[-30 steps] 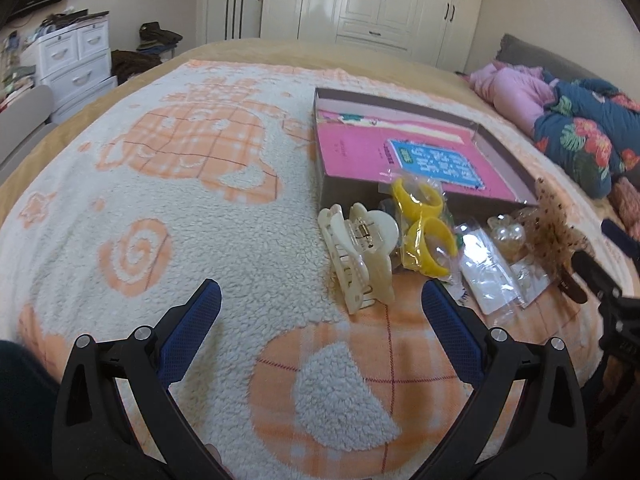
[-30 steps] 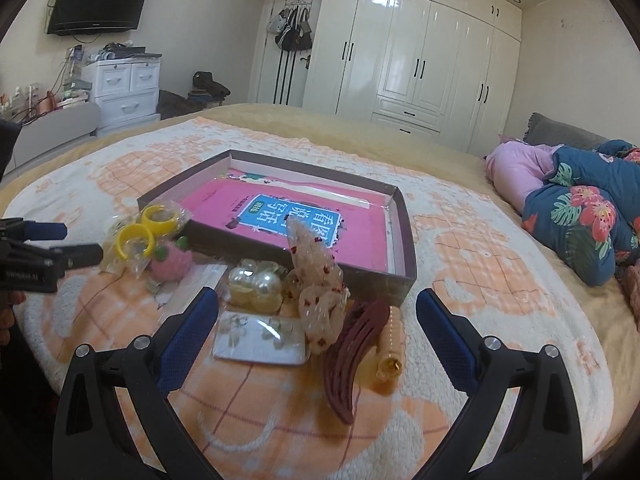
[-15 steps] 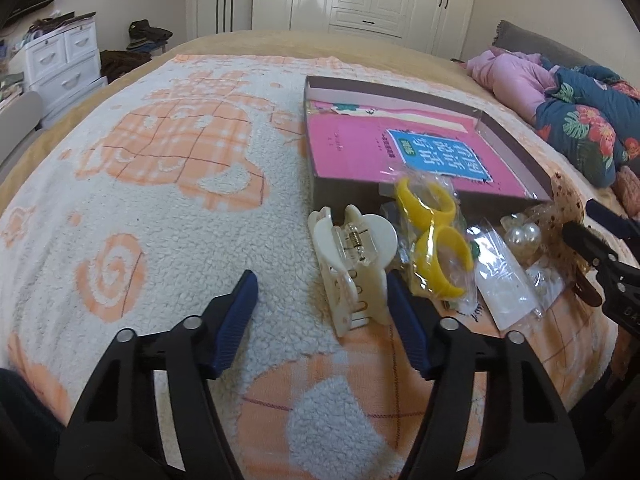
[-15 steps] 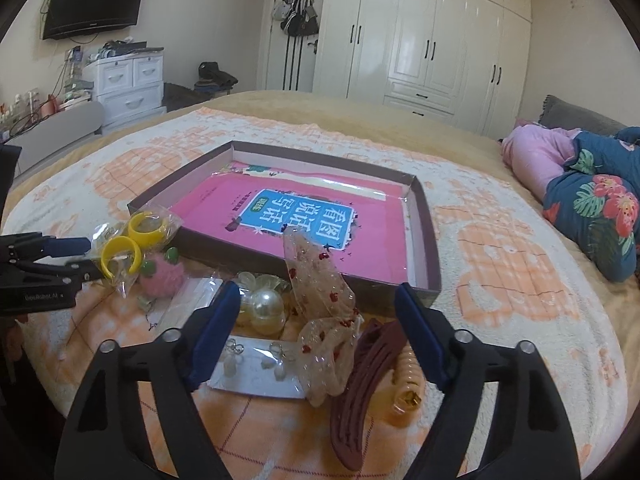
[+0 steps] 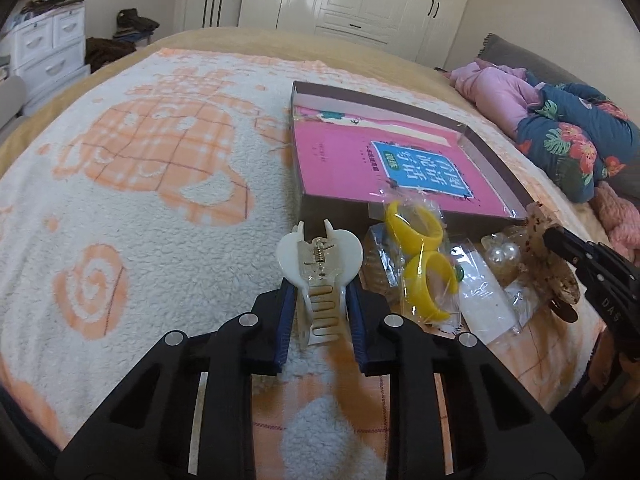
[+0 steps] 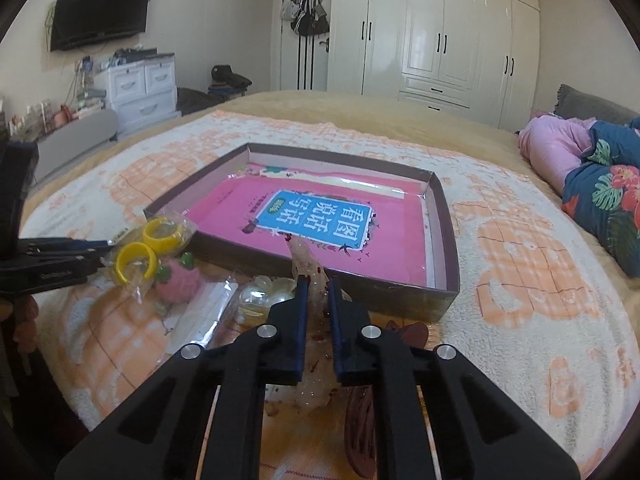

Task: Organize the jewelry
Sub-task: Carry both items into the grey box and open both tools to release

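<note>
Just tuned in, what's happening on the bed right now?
A person is sorting hair accessories and jewelry on a blanket, one gripper per hand. The left gripper has its fingers shut on the cream claw clip. The right gripper is shut on the translucent red-speckled hair clip. The shallow box behind them holds only a pink book. The bagged yellow rings lie untouched.

The left gripper (image 5: 320,296) is held low, and its two blue fingers (image 5: 285,320) are pressed shut on a white hair clip (image 5: 318,270). The right gripper (image 6: 319,296) is squeezed shut on a clear spotted bow (image 6: 306,264).
</note>
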The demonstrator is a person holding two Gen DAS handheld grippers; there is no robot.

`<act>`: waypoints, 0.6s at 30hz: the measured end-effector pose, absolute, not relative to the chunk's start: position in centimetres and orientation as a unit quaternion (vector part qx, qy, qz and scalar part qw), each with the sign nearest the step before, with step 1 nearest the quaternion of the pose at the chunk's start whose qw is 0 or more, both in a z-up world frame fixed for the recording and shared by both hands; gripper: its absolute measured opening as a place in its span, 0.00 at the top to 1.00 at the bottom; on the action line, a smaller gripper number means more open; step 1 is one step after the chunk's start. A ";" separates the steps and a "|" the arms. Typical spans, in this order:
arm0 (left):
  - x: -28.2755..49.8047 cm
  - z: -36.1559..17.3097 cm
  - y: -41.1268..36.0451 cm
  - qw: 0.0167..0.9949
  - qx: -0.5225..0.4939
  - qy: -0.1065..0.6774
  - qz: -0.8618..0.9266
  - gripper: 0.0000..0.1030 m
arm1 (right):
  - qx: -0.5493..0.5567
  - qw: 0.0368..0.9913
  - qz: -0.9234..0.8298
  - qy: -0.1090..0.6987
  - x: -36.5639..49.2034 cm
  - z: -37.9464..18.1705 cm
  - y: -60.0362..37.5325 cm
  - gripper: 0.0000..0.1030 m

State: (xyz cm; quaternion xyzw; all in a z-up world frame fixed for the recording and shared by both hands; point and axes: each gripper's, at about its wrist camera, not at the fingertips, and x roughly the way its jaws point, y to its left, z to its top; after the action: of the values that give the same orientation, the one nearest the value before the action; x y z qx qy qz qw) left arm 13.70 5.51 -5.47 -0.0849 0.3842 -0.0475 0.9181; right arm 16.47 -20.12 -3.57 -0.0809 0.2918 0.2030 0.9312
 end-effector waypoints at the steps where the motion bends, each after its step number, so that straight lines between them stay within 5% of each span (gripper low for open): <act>1: 13.5 -5.3 5.6 0.919 -0.087 0.382 -0.047 0.84 | -0.073 0.932 0.205 0.291 16.4 -3.4 -20.4 0.92; 18: 14.1 0.4 6.8 0.946 -0.096 0.306 -0.043 0.86 | 0.007 0.940 0.197 0.279 16.6 -0.4 -25.0 0.93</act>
State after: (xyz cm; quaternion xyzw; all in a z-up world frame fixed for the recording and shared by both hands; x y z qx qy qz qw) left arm 14.15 6.78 0.36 -0.0965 0.3056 -0.0431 0.9463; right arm 16.63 -25.03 -0.40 0.0075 0.2793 0.1967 0.9398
